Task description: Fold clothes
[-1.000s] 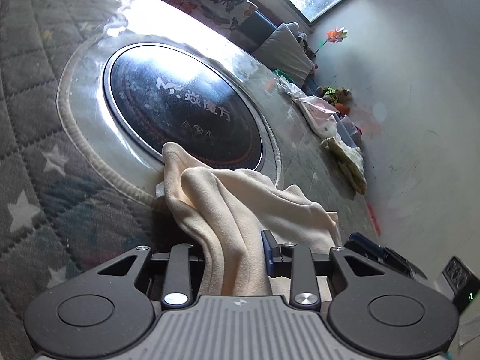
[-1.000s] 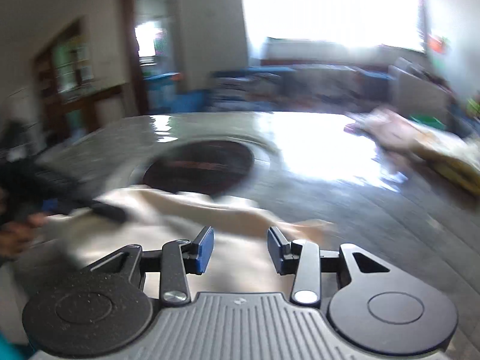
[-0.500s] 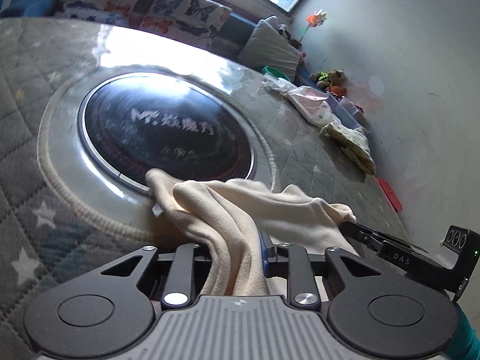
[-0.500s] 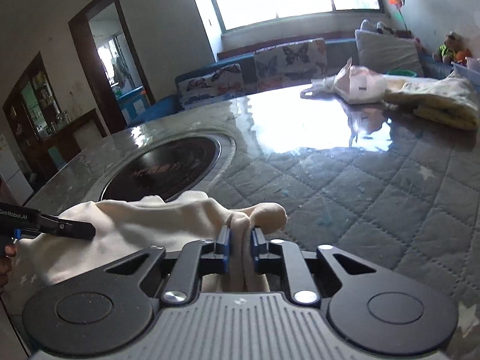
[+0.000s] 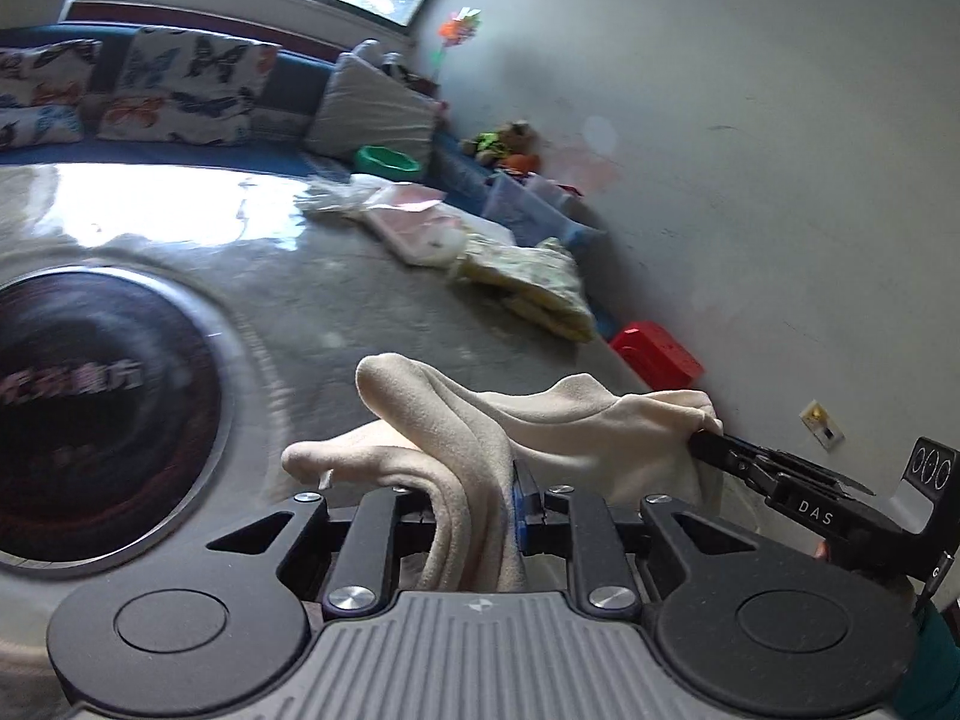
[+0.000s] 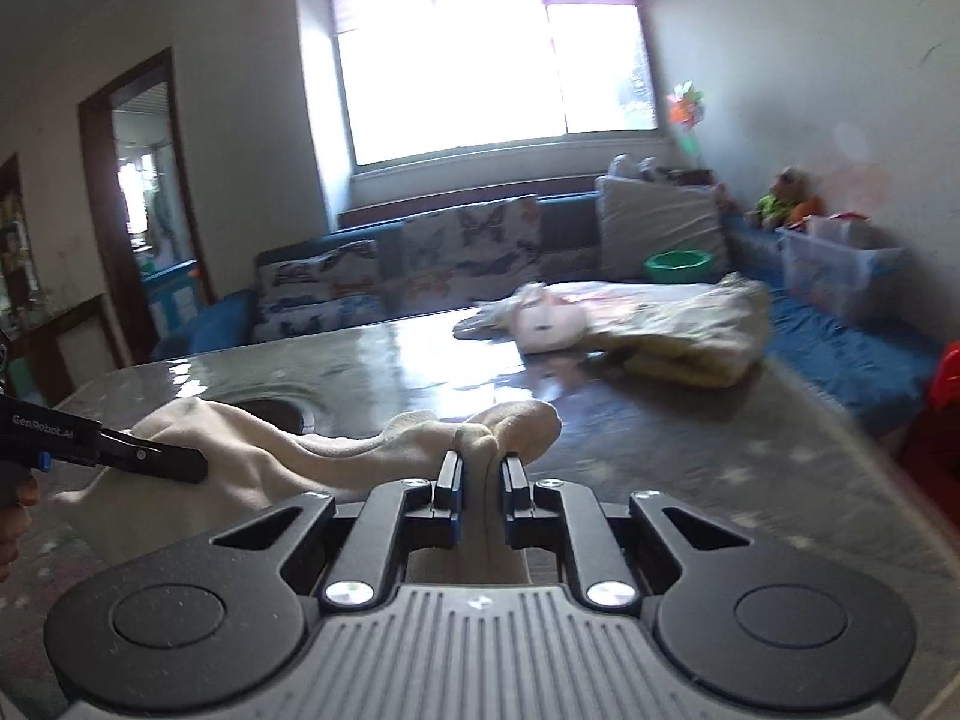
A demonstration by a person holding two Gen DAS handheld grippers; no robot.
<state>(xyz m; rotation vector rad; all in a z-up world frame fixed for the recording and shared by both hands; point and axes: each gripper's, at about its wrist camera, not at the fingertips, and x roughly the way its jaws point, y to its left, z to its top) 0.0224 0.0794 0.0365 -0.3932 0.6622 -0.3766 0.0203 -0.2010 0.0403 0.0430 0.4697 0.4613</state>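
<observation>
Both grippers' jaws clamped the cream fleece garment [image 5: 540, 426]; only the left wrist view showed the round black cooktop [image 5: 90, 408] at nine o'clock.

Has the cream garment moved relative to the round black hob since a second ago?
Yes. The cream garment, gripped by both tongs, lay over the black hob's rim; now it is clear of it, to its right.

My table [image 5: 372, 276] wears a grey quilted cover under glossy clear film; a round black cooktop [image 5: 90, 414] sits sunk in it; at the far edge lie a pale yellow folded cloth [image 6: 690, 330] and a pink-white bundle [image 6: 540, 318].
</observation>
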